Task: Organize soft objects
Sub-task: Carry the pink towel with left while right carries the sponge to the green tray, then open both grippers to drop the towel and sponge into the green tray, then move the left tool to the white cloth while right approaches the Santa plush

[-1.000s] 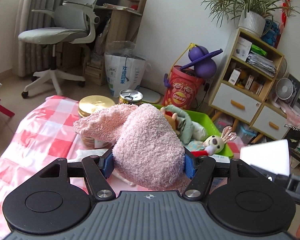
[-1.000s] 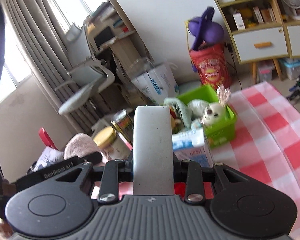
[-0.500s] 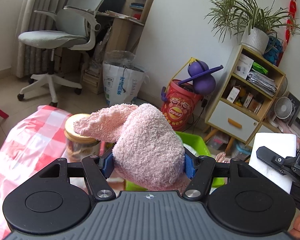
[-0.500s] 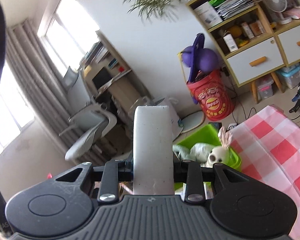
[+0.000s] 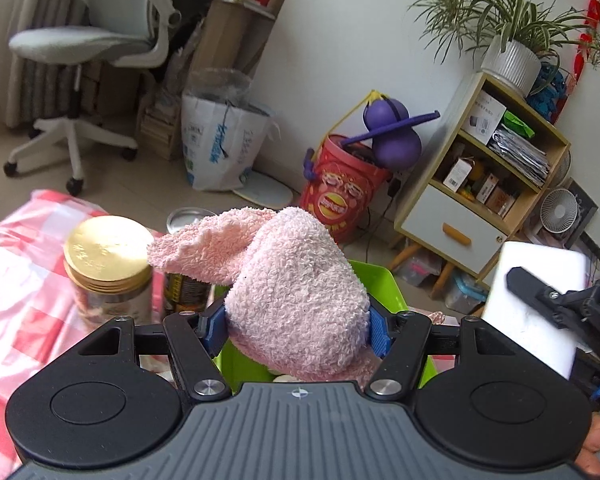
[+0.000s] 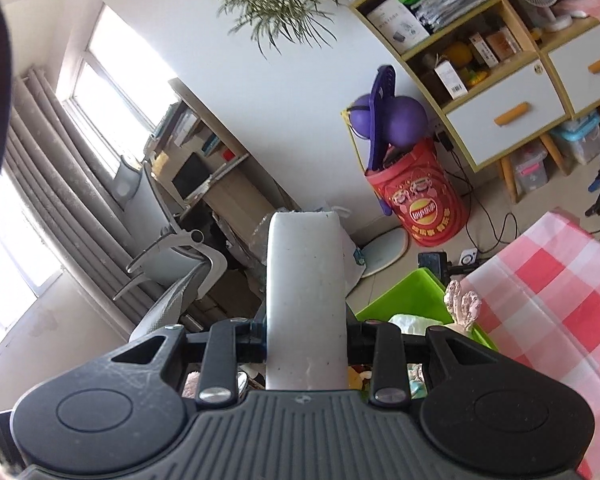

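Pink sock: a fluffy pink sock [image 5: 296, 296] is held up off the bench, bunched, one loose end flopping left toward the jar.
Left gripper: the left gripper [image 5: 296, 326] has its blue-padded fingers [image 5: 379, 336] set fairly wide and pressed into both sides of the sock, pinching it.
White pad: a flat white foam-like pad [image 6: 306, 300] stands upright and points away from the camera in the right wrist view; in the left wrist view it shows at the right edge [image 5: 536, 304].
Right gripper: the right gripper [image 6: 306, 350] has its fingers drawn close together on the thin pad, clamping its near end.
Green bin: a lime green bin [image 5: 380, 284] sits on the bench just below and beyond the sock; in the right wrist view it lies right of the pad [image 6: 404, 298].
In the bin: a toy's pale rabbit ears [image 6: 462, 304] stick up at its right rim, with other soft things beside them, too hidden to name.
Bench: covered by a red and white checked cloth [image 5: 16, 280].
Jar: a gold-lidded jar [image 5: 108, 268] stands left of the sock, a tin can [image 5: 188, 276] just behind it.
Far floor: a red bucket [image 5: 342, 196] holding a purple toy, a white bag [image 5: 224, 144], an office chair [image 5: 92, 44] to the left.
Far right: a wooden shelf unit [image 5: 488, 184] with a potted plant [image 5: 508, 36] on top.
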The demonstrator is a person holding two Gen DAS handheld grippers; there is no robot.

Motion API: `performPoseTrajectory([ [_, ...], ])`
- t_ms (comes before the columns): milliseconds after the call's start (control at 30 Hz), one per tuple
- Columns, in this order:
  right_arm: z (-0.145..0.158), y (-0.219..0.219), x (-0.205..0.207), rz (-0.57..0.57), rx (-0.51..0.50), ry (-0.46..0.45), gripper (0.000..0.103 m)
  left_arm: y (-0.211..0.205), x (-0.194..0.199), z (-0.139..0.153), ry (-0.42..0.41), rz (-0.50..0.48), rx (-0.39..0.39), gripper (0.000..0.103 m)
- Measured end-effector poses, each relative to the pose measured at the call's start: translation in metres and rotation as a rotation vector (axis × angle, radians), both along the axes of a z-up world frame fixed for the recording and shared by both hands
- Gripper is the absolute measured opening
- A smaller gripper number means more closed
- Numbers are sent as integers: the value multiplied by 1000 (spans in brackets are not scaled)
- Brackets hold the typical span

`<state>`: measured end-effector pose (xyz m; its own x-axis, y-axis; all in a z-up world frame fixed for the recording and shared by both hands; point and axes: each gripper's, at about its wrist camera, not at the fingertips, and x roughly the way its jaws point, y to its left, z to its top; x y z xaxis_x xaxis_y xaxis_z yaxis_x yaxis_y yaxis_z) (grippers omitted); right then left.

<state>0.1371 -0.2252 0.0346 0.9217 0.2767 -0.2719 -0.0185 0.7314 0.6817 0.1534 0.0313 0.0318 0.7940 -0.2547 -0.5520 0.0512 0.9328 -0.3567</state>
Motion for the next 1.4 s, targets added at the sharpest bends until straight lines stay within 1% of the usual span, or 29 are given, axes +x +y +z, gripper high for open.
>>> performPoseTrajectory([
  [100, -7, 3, 16, 14, 3, 34, 5, -1, 12, -4, 11, -6, -6, 65],
  [300, -11, 22, 46, 58, -79, 66, 5, -2, 39, -19, 53, -46, -32, 66],
  [367, -13, 27, 55, 59, -96, 71, 6, -3, 47, -24, 68, -53, -32, 68],
  [467, -20, 31, 68, 77, -110, 85, 14, -1, 54, -32, 75, -30, -51, 80],
  [500, -22, 31, 69, 84, -108, 87, 20, -1, 56, -33, 79, -30, -57, 80],
  [567, -24, 29, 70, 80, -98, 96, 27, -1, 57, -32, 85, -28, -62, 81],
  [633, -23, 27, 69, 75, -90, 78, 28, 0, 55, -28, 82, -16, -67, 81],
  [700, -18, 26, 67, 82, -97, 81, 28, 2, 53, -22, 74, -19, -72, 81],
  [867, 4, 28, 53, 85, -167, 61, 28, 4, 34, -3, 44, -34, -50, 82],
  [1033, 20, 30, 30, 93, -202, 57, 28, 2, 11, 8, 44, -57, 23, 82],
  [1100, 21, 29, 21, 83, -204, 68, 28, 3, 0, 10, 41, -65, 44, 83],
  [1200, 19, 27, 9, 92, -173, 89, 28, 8, -15, 9, 52, -67, 53, 83],
  [1300, 13, 24, -5, 83, -183, 114, 27, 16, -26, 6, 62, -63, 53, 83],
  [1400, 7, 22, -18, 77, -192, 158, 27, 24, -37, 3, 73, -51, 57, 83],
])
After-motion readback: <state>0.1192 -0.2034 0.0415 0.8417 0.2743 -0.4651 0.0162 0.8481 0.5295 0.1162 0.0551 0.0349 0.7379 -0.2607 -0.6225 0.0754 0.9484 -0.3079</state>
